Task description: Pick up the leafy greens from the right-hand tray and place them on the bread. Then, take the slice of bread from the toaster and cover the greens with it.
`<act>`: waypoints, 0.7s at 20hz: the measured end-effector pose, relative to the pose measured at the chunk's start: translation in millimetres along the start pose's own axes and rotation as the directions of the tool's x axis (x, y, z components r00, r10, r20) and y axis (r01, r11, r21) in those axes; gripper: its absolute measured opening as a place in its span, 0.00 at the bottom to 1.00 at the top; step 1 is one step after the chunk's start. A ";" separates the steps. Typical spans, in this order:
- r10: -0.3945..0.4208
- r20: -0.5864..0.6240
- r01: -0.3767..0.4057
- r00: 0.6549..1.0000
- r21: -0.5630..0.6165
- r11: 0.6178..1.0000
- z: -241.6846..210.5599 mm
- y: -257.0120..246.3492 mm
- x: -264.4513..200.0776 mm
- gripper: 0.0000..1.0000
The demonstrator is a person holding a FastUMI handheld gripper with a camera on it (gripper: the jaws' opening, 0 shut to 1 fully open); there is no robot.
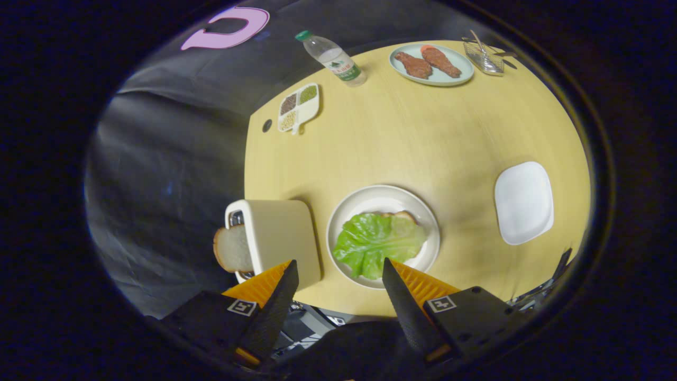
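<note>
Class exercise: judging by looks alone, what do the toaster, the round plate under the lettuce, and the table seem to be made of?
Toaster: likely matte cream plastic, no shine. Round plate: probably glazed ceramic, smooth with a soft sheen. Table: pale wood or wood-look laminate, faint grain. The open gripper holds nothing.

Far across the table (402, 137) from where I'm working I can see a water bottle (333, 58) lying tilted near the back edge. Just beside it sits a small divided dish (299, 107) of grains and seeds (three compartments, as far as I can tell). Further along is a pale blue plate (431, 64) with two brown pieces of meat, then a wire basket (484, 57).
</note>
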State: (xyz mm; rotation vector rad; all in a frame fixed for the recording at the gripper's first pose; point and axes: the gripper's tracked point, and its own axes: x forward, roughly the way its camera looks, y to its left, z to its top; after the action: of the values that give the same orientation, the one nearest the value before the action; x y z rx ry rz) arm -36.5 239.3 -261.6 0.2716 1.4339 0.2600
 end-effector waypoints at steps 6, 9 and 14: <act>0.062 -0.027 -0.063 0.998 -0.020 0.998 -6.2 86.3 4.7 1.00; 0.092 -0.056 -0.096 0.994 -0.061 0.994 -16.3 125.0 16.4 1.00; 0.113 -0.112 -0.124 0.987 -0.098 0.987 -38.0 170.5 50.2 0.99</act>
State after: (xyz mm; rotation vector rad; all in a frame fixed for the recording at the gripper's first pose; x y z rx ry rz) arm -70.5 417.7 -255.4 0.2611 1.5055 0.4512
